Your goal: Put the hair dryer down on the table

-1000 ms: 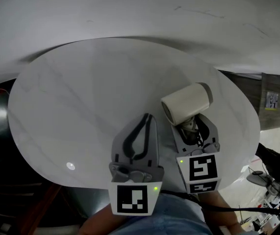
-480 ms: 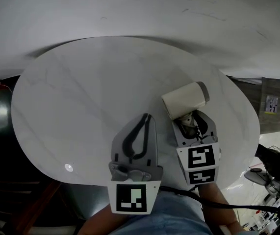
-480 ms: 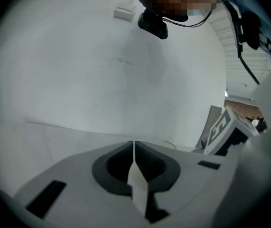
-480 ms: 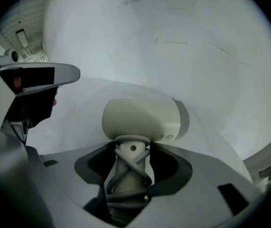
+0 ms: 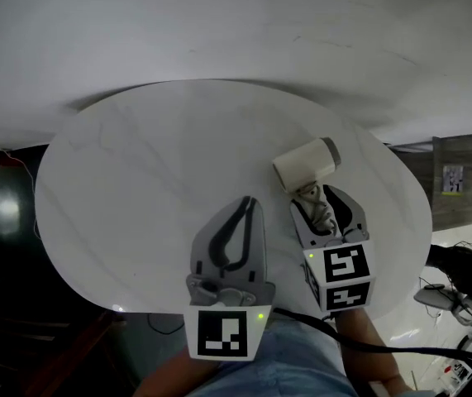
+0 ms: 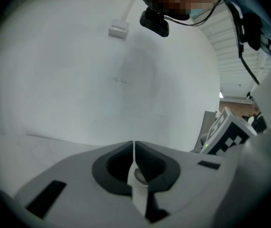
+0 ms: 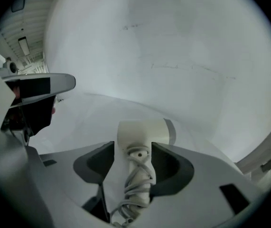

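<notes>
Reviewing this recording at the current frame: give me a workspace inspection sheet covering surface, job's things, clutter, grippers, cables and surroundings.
Surface: round white marble-look table.
Job's things: cream hair dryer appears to lie on the table, barrel pointing away from the person.
Clutter: nothing seen.
Grippers: left gripper shut, empty. Right gripper open, its jaws have just been opening, with the dryer's handle loose between them.
Cables: cord wound round that handle; black cable trailing off to the lower right.
Surroundings: plain white wall behind the table.
</notes>
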A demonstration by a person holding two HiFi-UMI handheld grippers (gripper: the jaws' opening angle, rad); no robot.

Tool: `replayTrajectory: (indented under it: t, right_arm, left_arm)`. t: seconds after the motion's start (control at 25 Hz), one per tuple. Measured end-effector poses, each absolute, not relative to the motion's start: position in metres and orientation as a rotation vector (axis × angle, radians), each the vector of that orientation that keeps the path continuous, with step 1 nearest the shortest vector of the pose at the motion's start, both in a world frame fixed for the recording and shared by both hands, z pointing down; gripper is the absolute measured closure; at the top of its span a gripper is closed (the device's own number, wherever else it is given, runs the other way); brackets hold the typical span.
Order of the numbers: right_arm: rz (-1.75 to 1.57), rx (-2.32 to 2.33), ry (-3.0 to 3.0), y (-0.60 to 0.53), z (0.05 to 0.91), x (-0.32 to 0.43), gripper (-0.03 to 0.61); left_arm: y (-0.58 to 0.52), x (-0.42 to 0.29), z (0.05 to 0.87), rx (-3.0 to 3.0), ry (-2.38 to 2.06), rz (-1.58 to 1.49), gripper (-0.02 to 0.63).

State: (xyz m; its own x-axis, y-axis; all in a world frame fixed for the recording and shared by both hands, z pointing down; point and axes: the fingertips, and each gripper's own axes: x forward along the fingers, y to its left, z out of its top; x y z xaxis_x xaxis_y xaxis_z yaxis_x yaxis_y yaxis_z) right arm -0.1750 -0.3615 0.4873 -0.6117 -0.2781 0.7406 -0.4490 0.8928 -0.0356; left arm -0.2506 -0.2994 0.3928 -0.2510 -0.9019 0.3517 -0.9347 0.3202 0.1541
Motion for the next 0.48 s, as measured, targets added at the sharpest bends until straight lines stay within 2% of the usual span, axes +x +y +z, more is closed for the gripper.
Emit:
replayTrajectory:
  t: [0.2,0.32,0.4,0.48]
  right_arm:
    - [0.321,0.583,-2.489,-0.347,0.418,-0.177,0.347]
    - [0.307,0.644,-2.62,-0.336,0.37,-0.172,0.42]
    - [0.231,0.699,-2.688,-0.332,0.341,-0.166,0.521]
    - [0.184,0.734,-2.731,-0.326,0.321,-0.161,0.548]
  left_arm:
    - [-0.294,-0.24,0.354,1.738,-2.245,0.081,0.597]
    - [-0.294,-0.231,0.327,1.811,-2.256,0.057,0.597]
    - [-0.293,-0.224,0.31,1.858,-2.264,0.042,0.597]
    - [-0.291,-0.217,0.294,1.9,-2.272,0.02,0.597]
